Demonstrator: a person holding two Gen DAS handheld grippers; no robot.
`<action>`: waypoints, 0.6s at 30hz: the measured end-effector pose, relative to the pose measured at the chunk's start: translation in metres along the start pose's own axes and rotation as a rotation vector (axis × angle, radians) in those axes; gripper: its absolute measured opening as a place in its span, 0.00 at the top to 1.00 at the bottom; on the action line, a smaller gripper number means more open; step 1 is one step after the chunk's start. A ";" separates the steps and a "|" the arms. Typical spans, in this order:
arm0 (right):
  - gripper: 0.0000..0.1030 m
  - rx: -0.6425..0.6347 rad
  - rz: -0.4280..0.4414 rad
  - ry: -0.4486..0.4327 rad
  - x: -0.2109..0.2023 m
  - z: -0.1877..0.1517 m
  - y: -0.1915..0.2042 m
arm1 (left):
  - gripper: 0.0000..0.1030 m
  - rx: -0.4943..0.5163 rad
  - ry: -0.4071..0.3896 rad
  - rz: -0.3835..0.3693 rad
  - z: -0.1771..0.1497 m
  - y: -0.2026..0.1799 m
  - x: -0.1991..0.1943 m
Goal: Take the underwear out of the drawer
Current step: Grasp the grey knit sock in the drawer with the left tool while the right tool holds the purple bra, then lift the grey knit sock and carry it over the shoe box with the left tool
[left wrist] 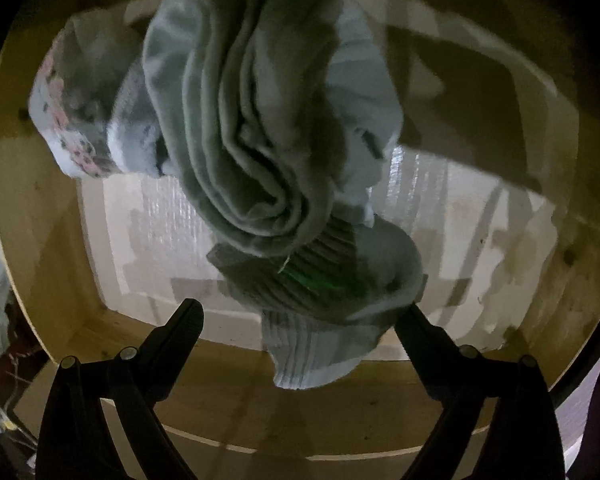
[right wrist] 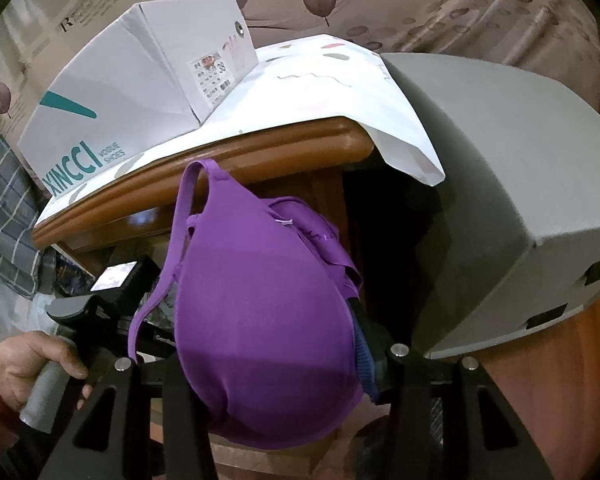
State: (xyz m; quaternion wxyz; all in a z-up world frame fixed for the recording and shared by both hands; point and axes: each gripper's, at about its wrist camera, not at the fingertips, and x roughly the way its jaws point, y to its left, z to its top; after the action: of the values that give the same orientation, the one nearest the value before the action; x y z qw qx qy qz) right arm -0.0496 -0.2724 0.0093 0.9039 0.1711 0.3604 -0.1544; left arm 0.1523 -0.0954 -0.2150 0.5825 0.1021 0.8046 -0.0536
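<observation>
In the left wrist view my left gripper (left wrist: 300, 316) is open inside a wooden drawer (left wrist: 40, 216). A bundle of pale grey-blue underwear (left wrist: 260, 120) lies between and beyond its fingers, its ribbed end (left wrist: 320, 340) touching the right finger. A floral white piece (left wrist: 68, 120) lies at the far left. In the right wrist view my right gripper (right wrist: 276, 360) is shut on a purple bra (right wrist: 260, 312), held in the air in front of a wooden cabinet (right wrist: 220, 168). The bra hides the fingertips.
A white shoe box (right wrist: 140, 80) sits on paper on the cabinet top. A grey box-shaped object (right wrist: 500, 184) stands at the right. The person's hand (right wrist: 28, 364) holding the left gripper's handle shows at lower left. A plaid cloth (right wrist: 4, 208) lies far left.
</observation>
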 end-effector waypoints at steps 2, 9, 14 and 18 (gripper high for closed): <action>0.53 0.004 0.006 0.008 0.002 0.000 0.000 | 0.27 0.009 0.008 -0.028 0.001 0.001 0.006; 0.53 0.018 0.025 0.019 0.005 0.000 -0.002 | 0.59 0.014 -0.023 -0.037 0.008 -0.002 0.010; 0.53 0.014 0.030 0.028 0.007 -0.001 -0.001 | 0.65 -0.007 -0.058 -0.047 0.002 0.004 0.008; 0.53 0.008 0.030 0.032 0.009 -0.001 0.001 | 0.65 0.002 -0.090 -0.050 -0.013 0.009 0.000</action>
State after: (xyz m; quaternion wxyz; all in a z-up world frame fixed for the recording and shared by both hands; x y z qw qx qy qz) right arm -0.0437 -0.2727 0.0026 0.8995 0.1826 0.3715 -0.1397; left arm 0.1422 -0.0836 -0.2109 0.6165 0.0800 0.7798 -0.0734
